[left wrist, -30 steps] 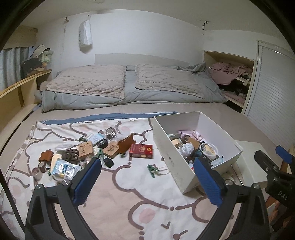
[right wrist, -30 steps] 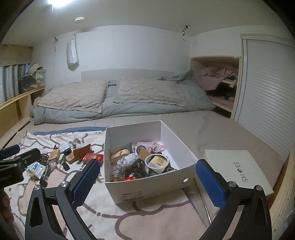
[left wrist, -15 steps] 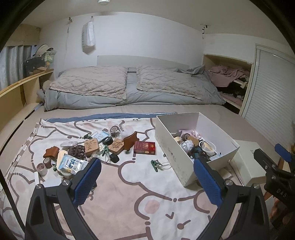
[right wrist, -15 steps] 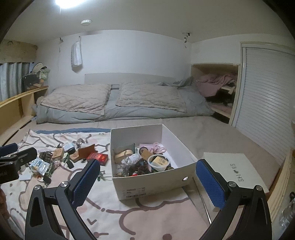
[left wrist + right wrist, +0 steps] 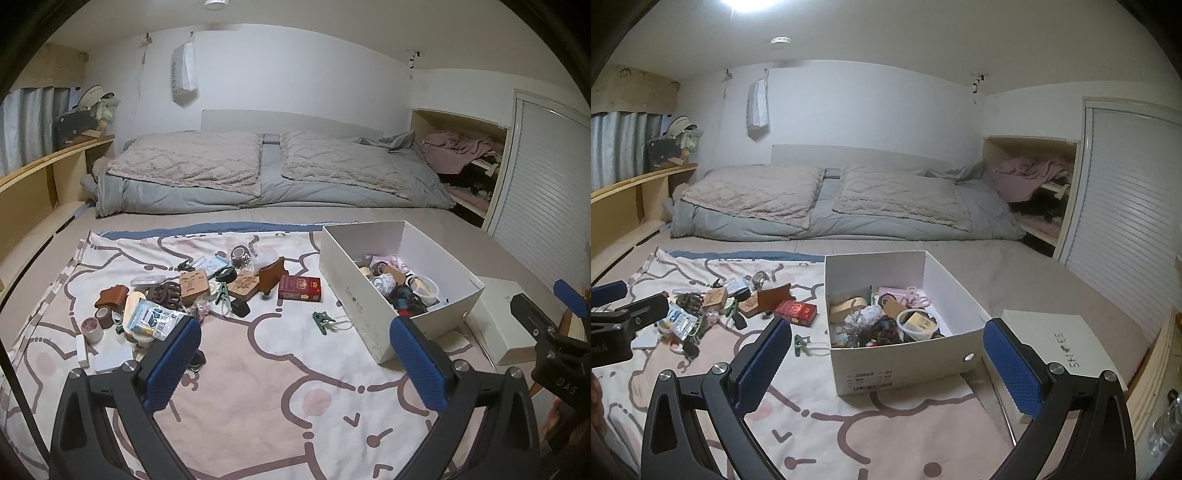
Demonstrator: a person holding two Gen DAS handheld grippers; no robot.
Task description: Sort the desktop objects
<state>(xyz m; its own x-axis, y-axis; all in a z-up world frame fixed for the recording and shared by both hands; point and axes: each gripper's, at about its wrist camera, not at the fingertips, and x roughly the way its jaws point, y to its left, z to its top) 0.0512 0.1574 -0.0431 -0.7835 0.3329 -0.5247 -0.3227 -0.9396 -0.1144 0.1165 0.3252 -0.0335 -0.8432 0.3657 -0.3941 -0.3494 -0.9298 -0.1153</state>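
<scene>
— Two grippers, both spread wide with nothing between the blue pads: the left gripper (image 5: 295,363) hangs over bare patterned sheet (image 5: 258,387), and the right gripper (image 5: 888,365) hangs above the near end of the white shoebox (image 5: 905,373).

— And the things to sort?

— Some already lie in the shoebox, a jumble with a round tub (image 5: 918,324) near the right side. Others sit loose on the sheet to its left — a red box (image 5: 299,288) closest, a green clip (image 5: 322,322) just in front of it, then a brown wallet (image 5: 271,275), wooden tags, and tape rolls (image 5: 96,323) farther left.

— Anything beside the box?

— Its lid (image 5: 1060,345), flat on the right.
</scene>
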